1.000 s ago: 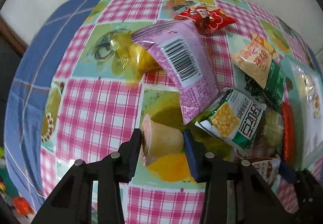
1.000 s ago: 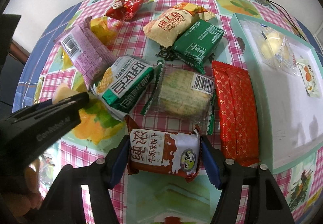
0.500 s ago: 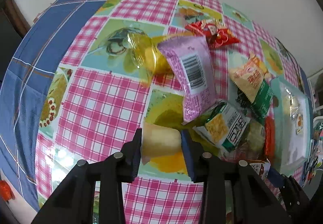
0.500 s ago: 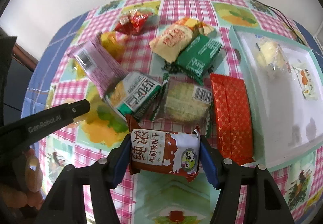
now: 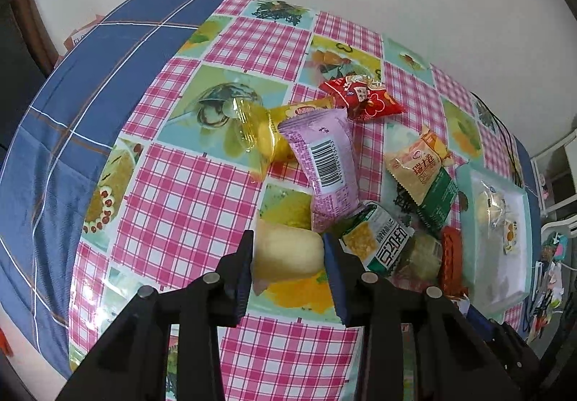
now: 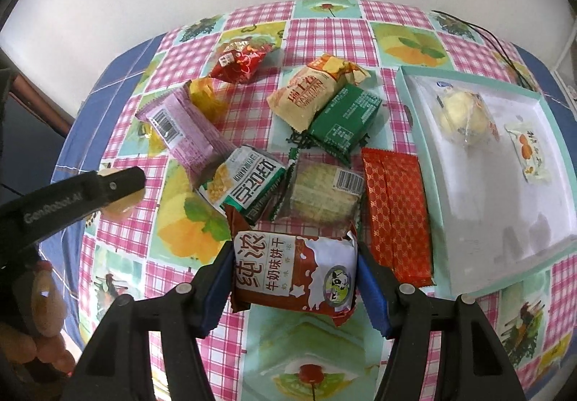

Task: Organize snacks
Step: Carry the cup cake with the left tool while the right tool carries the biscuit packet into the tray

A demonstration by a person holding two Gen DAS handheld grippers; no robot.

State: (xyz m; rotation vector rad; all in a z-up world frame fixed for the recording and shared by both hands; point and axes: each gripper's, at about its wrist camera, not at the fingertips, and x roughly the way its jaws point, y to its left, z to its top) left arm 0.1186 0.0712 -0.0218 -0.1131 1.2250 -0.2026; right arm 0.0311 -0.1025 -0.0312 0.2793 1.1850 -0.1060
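two snacks are held clear of the checked tablecloth (image 6: pixel 324 36): a small yellow jelly cup (image 5: pixel 288 255) is clamped by the left gripper (image 5: pixel 288 267), and a brown milk biscuit packet (image 6: pixel 294 278), glossy and crinkled, by the right gripper (image 6: pixel 294 283). next, carriage to the white tray (image 6: pixel 555 249) at the right, already holding two items, is probably called for.

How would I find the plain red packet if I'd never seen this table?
Find the shallow white tray with a mint-green rim on the right of the checked tablecloth. The long flat red foil packet lies along its left edge. It alone has a tiny gold lattice pattern and no picture.
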